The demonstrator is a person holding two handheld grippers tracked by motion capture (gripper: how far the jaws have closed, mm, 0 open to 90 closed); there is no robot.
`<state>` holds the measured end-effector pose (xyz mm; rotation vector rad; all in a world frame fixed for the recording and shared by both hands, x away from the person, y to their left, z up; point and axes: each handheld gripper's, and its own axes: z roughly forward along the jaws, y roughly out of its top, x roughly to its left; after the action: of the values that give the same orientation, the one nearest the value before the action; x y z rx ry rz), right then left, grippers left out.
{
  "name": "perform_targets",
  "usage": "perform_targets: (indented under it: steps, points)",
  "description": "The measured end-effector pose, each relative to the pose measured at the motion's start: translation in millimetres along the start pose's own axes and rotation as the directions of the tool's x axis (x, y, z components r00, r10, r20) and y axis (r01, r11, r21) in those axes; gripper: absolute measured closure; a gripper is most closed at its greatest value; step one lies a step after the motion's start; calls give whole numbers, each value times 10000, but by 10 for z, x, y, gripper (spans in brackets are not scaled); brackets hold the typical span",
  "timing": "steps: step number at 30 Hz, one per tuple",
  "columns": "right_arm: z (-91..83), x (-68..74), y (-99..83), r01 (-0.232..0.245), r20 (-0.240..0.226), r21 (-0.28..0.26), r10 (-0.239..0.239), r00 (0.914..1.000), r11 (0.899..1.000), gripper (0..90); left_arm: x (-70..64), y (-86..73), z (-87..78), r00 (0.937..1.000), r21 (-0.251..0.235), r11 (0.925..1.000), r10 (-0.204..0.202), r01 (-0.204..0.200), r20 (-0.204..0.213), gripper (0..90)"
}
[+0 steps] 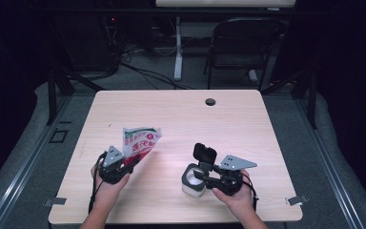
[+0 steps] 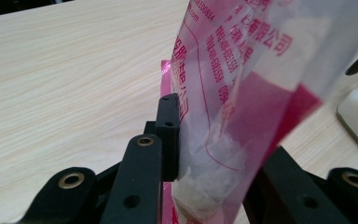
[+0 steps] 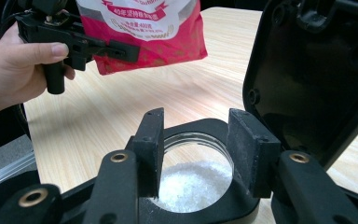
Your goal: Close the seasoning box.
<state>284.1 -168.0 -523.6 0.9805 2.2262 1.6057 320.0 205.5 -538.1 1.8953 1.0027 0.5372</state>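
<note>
My left tongs point(image 1: 132, 164) are clamped shut on the lower edge of a red-and-white printed plastic bag of white granules point(image 1: 140, 140), holding it up off the pale wooden desk point(image 1: 248, 124) so it stands upright and clear of the surface. In the left gripper view the jaws press flat against the crinkled film point(image 2: 223, 154), with loose white grains bunched just above the pinch; I grip low so the contents stay gathered and the top stays free.

My right tongs point(image 3: 200, 154) sit at the rim of a small white canister with a black collar point(image 1: 193, 181), its hinged black lid point(image 1: 204, 153) flipped open and standing up behind the mouth. The jaws are partly open and straddle the round opening; I judge they steady the canister rather than squeeze it, though I cannot tell whether the pads touch the rim. Inside lies a heap of white granules point(image 3: 193, 184).

The bag hangs well to the left of the canister, not over its mouth.
</note>
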Motion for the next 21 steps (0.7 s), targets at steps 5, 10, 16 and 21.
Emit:
perform_targets:
  steps: [5,10,16,21]
  points:
    - [-14,-6,4,19,63,-46,-18,10000,10000,570,78,46,-86,9995,-124,9998,-167,164,-249,753]
    - [-16,-3,2,113,121,-15,-113,9999,9999,568,142,113,-176,9986,-289,9994,-180,166,-488,755]
    - [-22,-9,1,150,200,-22,-149,9997,9999,567,263,95,-282,9955,-232,9995,-256,236,-908,755]
    - [-18,-10,-2,156,207,15,-156,9997,9999,573,384,-2,-346,9898,-271,9976,-666,637,-1263,756]
